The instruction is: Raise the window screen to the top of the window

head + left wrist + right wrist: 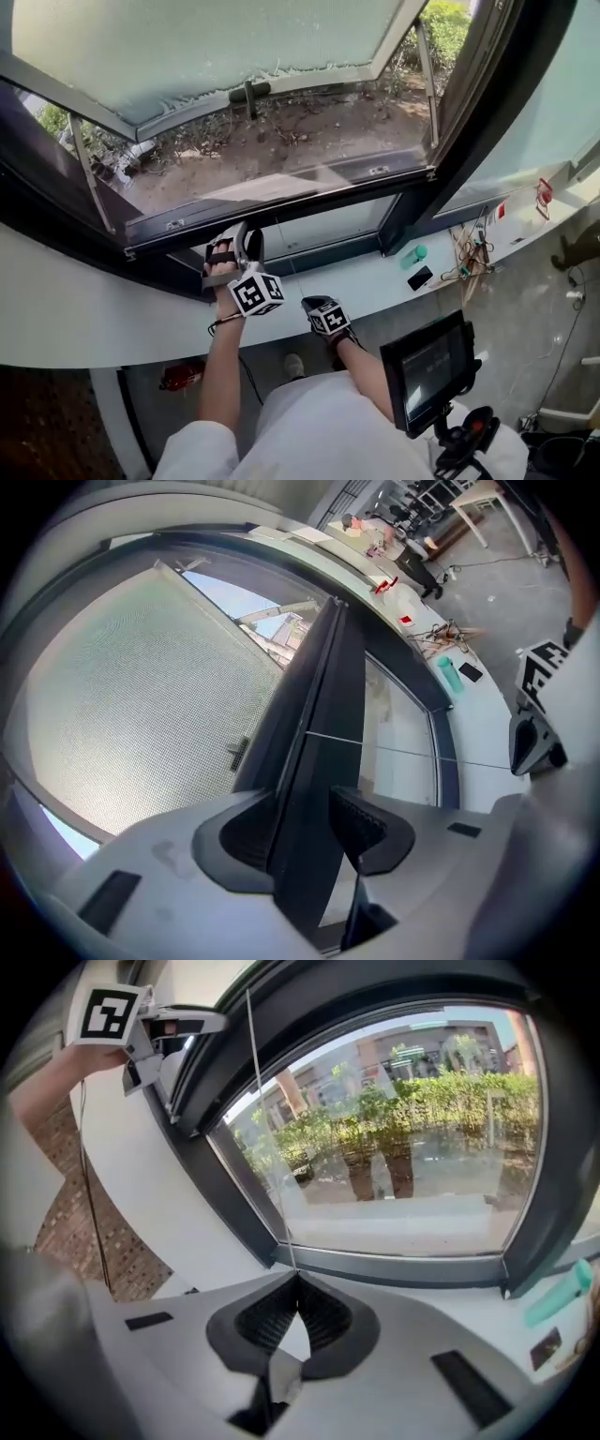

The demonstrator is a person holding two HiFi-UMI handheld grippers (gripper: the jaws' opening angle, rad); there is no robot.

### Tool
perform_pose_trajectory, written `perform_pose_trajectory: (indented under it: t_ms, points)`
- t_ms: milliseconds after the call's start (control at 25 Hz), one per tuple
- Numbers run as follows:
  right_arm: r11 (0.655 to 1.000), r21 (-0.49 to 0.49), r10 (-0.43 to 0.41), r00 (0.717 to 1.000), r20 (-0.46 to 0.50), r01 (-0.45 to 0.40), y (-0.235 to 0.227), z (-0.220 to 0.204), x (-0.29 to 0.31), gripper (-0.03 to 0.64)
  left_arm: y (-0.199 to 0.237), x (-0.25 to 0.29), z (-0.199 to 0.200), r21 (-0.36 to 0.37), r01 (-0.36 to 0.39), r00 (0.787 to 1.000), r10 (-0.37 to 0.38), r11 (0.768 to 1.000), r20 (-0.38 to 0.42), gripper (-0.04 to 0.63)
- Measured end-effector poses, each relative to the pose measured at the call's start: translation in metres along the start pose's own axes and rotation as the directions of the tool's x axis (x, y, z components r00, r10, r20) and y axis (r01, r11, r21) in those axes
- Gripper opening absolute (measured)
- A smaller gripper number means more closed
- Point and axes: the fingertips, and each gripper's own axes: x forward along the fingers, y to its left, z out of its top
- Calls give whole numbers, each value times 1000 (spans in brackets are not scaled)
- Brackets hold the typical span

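The window screen's dark bottom bar (281, 204) runs across the window opening just above the sill. My left gripper (239, 242) reaches up to this bar. In the left gripper view the bar (319, 724) fills the gap between the jaws, and my left gripper (305, 829) is shut on it. A thin cord (267, 1147) runs from the frame down into my right gripper (298, 1283), which is shut on it. In the head view the right gripper (321, 307) is low, beside the left one, in front of the sill. The left gripper (155, 1030) also shows up high in the right gripper view.
The frosted outer pane (216, 47) is swung open outward with its handle (248, 92). On the white sill (366, 281) lie a teal bottle (415, 254), a black phone (420, 277) and tangled cables (469, 258). A monitor on a stand (433, 370) is at my right.
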Motion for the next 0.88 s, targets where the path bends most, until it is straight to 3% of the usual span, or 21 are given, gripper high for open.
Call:
perform_pose_trajectory:
  t_ms: [160,280,520,720,880]
  points:
    - [991,-128,-31,999,-21,28,-1,-6,-13,3,-4,0,-1,-15,-64,995,63,998,-79,158]
    - [995,-93,-42,999,-15,41,-7,-6,-18,3,-4,0,-1,41,-98,988,102,994,-115,158]
    - [996,-64,-67,998,-12,66,-22,-10,-30,3,-2,-1,-4,138,-48,990,65,989,-125,156]
    - [996,-64,-57,998,14,58,-15,-14,-36,3,-2,-2,3,-35,-28,996,25,999,-87,156]
    - [1000,20,19,992,128,-22,-6,-10,-46,3,4,-5,4,-115,0,997,-8,993,-77,156]
